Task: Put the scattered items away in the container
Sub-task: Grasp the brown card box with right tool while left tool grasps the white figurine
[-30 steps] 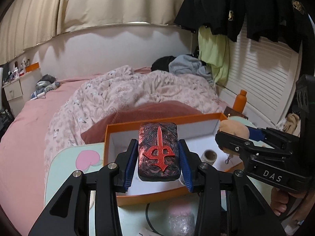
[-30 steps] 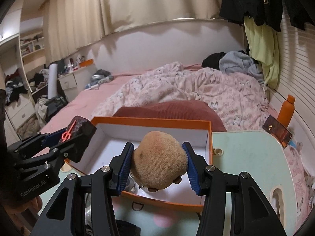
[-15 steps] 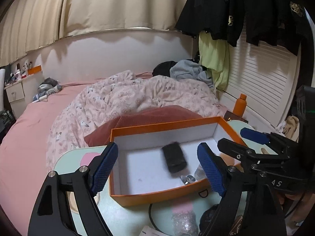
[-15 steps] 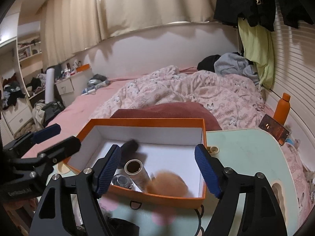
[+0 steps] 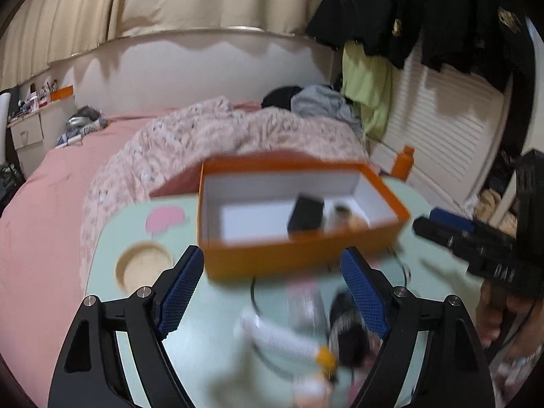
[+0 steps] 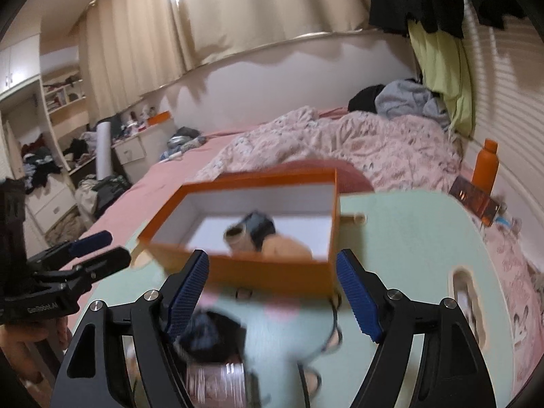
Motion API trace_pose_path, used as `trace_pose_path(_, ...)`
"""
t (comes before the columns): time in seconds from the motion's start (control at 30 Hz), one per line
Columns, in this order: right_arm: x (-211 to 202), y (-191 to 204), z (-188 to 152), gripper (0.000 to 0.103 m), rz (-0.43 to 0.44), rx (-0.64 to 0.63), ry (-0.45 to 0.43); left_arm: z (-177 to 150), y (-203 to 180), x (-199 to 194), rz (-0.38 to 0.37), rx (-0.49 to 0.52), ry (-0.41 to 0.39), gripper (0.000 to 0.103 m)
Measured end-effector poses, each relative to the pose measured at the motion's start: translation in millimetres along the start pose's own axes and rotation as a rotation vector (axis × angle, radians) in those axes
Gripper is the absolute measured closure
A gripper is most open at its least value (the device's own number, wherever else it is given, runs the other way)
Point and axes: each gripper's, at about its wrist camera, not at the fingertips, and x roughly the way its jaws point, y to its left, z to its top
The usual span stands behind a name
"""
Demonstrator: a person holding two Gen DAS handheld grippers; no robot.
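Orange box [image 5: 299,255] just past both sets of spread, empty fingers already holds a few bits; blurry clutter [image 6: 210,336] below them, maybe a jar, still waits.

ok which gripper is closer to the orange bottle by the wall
Right. The orange bottle stands ahead and to the right of the right gripper; the left gripper is farther left, beyond the right one.

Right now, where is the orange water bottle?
In both views the orange bottle stands upright at the right, beyond the green table, by the slatted wall.
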Motion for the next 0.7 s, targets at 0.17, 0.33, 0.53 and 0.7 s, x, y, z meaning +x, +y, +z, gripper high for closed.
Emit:
trace_pose_path(0.17, -14.5, -9.3, -33.5, 0.030, 0.028, 0.041, 0.018, -47.8, -2.9, -8.1, 0.083, -0.014, 0.000, 0.021)
trace_pose_path(0.33, -9.3, 19.2, -46.4, 0.033, 0.172, -0.068, 0.100, -58.5, 4.4, -20.7, 0.085, -0.067, -0.058, 0.021)
trace_pose_path(0.53, 1.0, 59.2, -60.5, 0.026, 0.092, -0.263, 0.153, -66.4, 6.1, -18.5, -0.028, -0.059, -0.013, 0.021)
trace_pose_path(0.7, 15.8, 70.5, -71.4, 0.024, 0.026, -0.336, 0.218, -71.3, -12.2, -20.2, -0.042, 0.021, 0.012, 0.021)
